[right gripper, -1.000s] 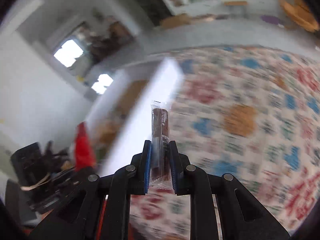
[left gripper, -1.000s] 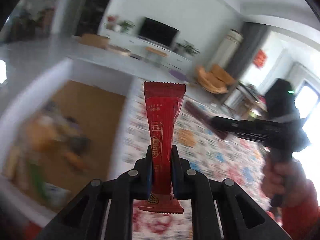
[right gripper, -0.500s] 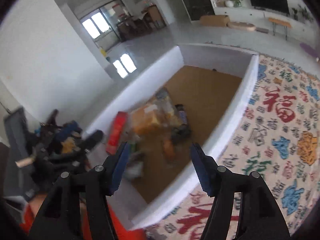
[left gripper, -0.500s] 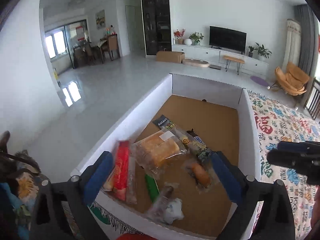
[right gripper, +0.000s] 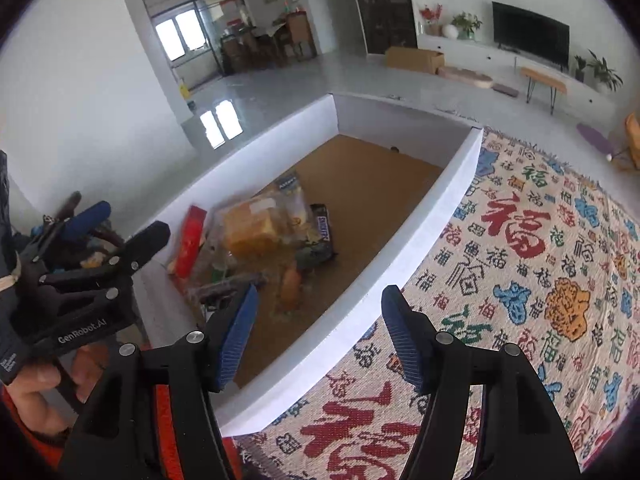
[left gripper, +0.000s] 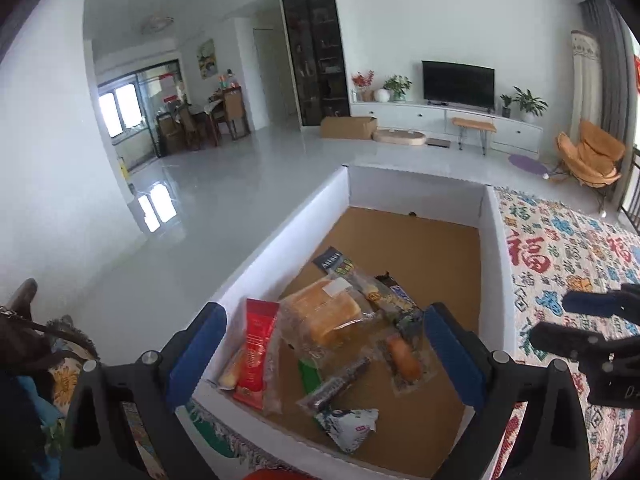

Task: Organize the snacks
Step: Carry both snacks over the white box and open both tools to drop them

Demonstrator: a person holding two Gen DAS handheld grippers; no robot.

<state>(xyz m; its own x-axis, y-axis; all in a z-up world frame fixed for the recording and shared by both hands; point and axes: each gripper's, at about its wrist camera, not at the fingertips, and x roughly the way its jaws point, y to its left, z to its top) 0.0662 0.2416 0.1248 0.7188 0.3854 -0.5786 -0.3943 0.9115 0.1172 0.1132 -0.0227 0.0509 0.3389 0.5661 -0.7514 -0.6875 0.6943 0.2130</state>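
A white box (left gripper: 494,264) with a brown floor holds several snacks. A red wrapper (left gripper: 256,354) leans at its left wall, beside a wrapped bread (left gripper: 326,318), a dark chocolate bar (left gripper: 336,382), a sausage pack (left gripper: 404,358) and a white-blue pouch (left gripper: 352,426). My left gripper (left gripper: 322,354) is open and empty above the box's near end. My right gripper (right gripper: 316,334) is open and empty over the box's right wall (right gripper: 404,280). The red wrapper (right gripper: 190,240) and the bread (right gripper: 252,228) also show in the right wrist view.
A patterned cloth (right gripper: 520,264) with red and blue characters covers the table right of the box. The right gripper shows at the right edge of the left wrist view (left gripper: 592,324); the left gripper shows at the left of the right wrist view (right gripper: 100,236). A living room lies behind.
One second ago my left gripper held the red wrapper and my right held the dark bar. Both have opened; both snacks now lie in the box.
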